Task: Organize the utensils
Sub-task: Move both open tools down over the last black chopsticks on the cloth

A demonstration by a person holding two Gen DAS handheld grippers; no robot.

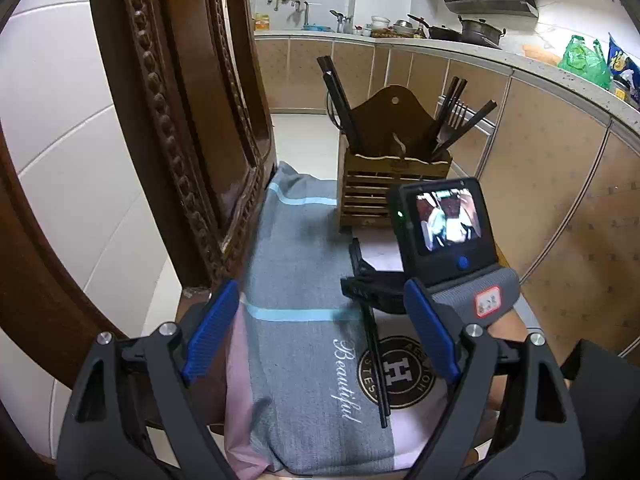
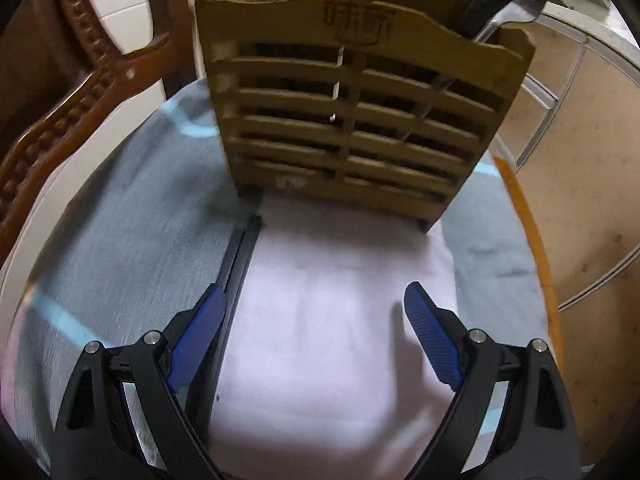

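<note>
We see a slatted wooden utensil holder (image 1: 394, 184) standing upright at the far end of a chair seat covered by a grey-blue cloth (image 1: 296, 264) with pale blue stripes and a white panel. Dark chopsticks (image 1: 340, 100) lean out of its left compartment; more chopsticks and a fork (image 1: 456, 114) stand in its right one. A loose pair of black chopsticks (image 1: 374, 344) lies flat on the cloth in front of the holder, running lengthwise toward us.

Our left claw (image 1: 320, 336) hovers low over the cloth with its blue pads spread wide and nothing between them. Our right claw (image 2: 316, 336) is also wide open and empty; in the right wrist view the lying chopsticks (image 2: 236, 276) pass just beside its left pad (image 2: 200, 332), outside the gap, though we cannot tell whether they touch. From the left wrist view, the right claw's body with its small screen (image 1: 444, 220) sits just in front of the holder. The carved wooden chair back (image 1: 172, 120) rises on the left, and kitchen cabinets (image 1: 540, 152) stand beyond.
</note>
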